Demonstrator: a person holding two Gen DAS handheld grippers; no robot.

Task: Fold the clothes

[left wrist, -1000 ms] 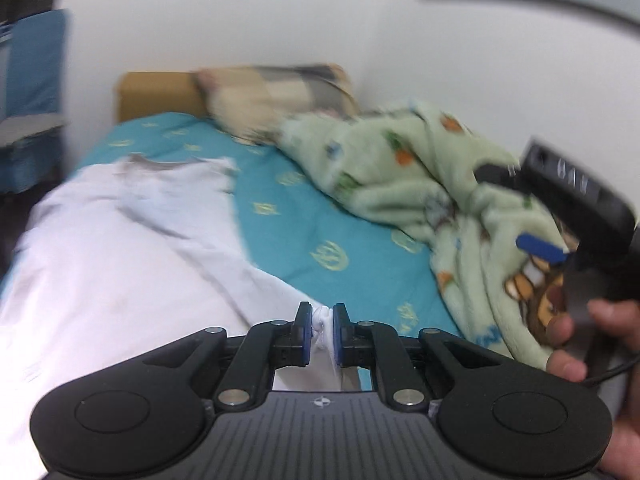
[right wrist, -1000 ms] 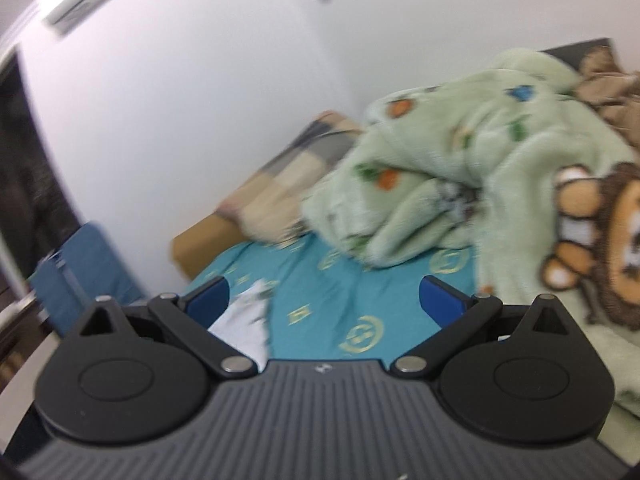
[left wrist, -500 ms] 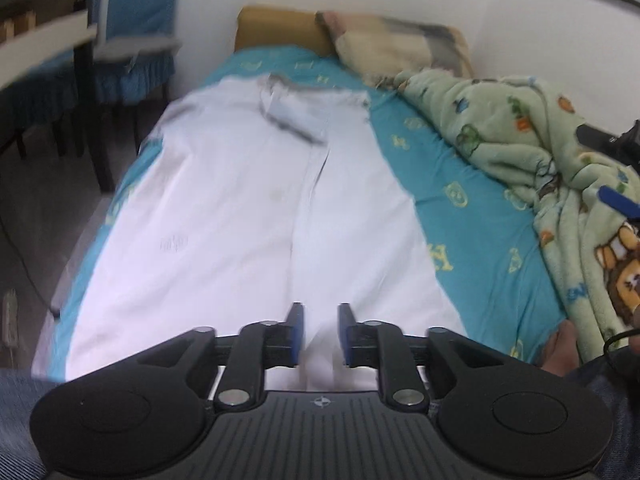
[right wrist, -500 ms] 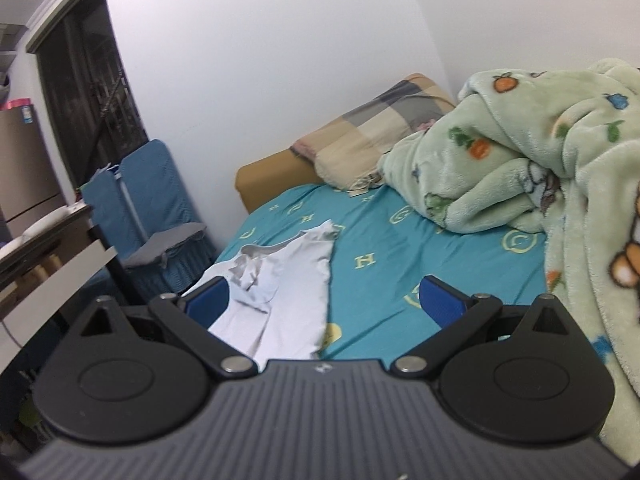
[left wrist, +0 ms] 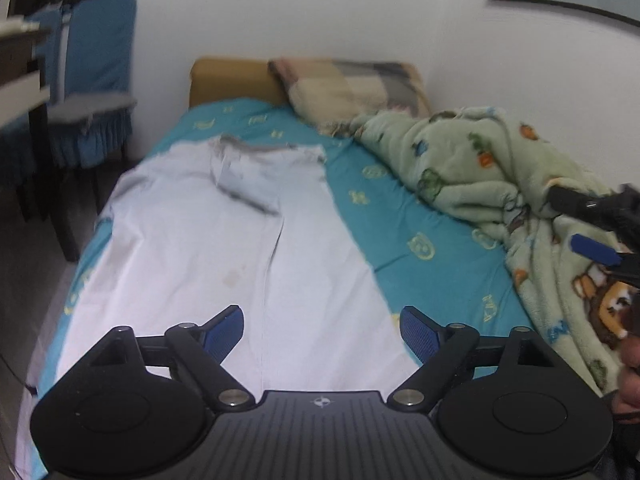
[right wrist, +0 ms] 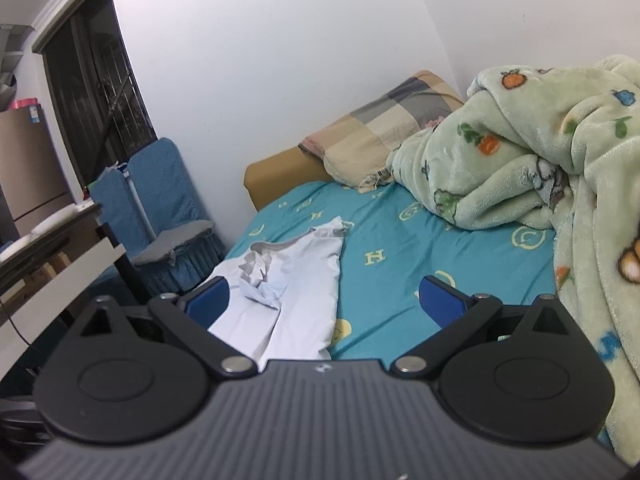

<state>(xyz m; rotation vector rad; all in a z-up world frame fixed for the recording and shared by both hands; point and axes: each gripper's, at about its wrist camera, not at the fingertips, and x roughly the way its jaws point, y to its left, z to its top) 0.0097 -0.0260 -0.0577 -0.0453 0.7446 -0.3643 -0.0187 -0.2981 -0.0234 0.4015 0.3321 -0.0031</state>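
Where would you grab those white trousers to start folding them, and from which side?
Probably at the near leg cuffs, coming from the foot of the bed. The white trousers lie flat and lengthwise on the teal sheet, waistband far away, cuffs just below the open left claw. The right claw is open too, so each could pinch one cuff.

The garment (left wrist: 224, 256) lies spread along the left side of the bed (left wrist: 420, 240). A heaped blanket (left wrist: 500, 184) fills the right side, a pillow (left wrist: 352, 88) the far end. A chair (left wrist: 92, 80) stands beyond the bed's far-left corner.
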